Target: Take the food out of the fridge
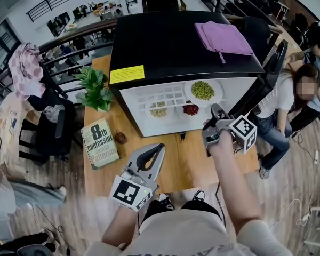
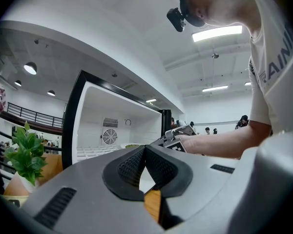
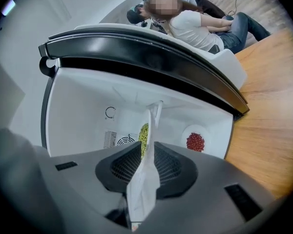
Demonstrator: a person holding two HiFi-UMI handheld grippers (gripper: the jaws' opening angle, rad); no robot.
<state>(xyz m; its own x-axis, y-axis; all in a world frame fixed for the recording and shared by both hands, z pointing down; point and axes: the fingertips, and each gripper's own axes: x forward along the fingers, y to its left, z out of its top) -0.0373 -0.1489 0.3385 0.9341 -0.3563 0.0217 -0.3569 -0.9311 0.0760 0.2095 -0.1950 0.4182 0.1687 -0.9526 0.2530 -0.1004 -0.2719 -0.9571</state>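
Green beans fill a white plate (image 1: pixel 202 90) that sits at the upper right of the fridge's white interior in my head view. My right gripper (image 3: pixel 147 152) has its jaws closed narrowly on this plate's near rim. In the right gripper view the rim runs edge-on between the two ribbed pads, with green showing just past them.

Lower in the interior, a plate of red beans (image 1: pixel 191 109) lies just below the green one. A plate of pale food (image 1: pixel 158 110) lies to its left, both on the white wire shelf (image 1: pixel 168 95).

Around them stands the black fridge (image 1: pixel 165 41), with its door (image 1: pixel 266 71) swung open at the right. A purple pouch (image 1: pixel 224 37) and a yellow label (image 1: pixel 127 74) are on its top.

My left gripper (image 2: pixel 145 150) is in the lower centre of the head view, over the wooden table (image 1: pixel 186 159), well apart from the fridge. Its jaws are together with nothing between them.

A potted plant (image 1: pixel 95 88) and a book (image 1: pixel 100 143) sit on the table at the left. A seated person (image 1: pixel 285 103) is at the right edge.
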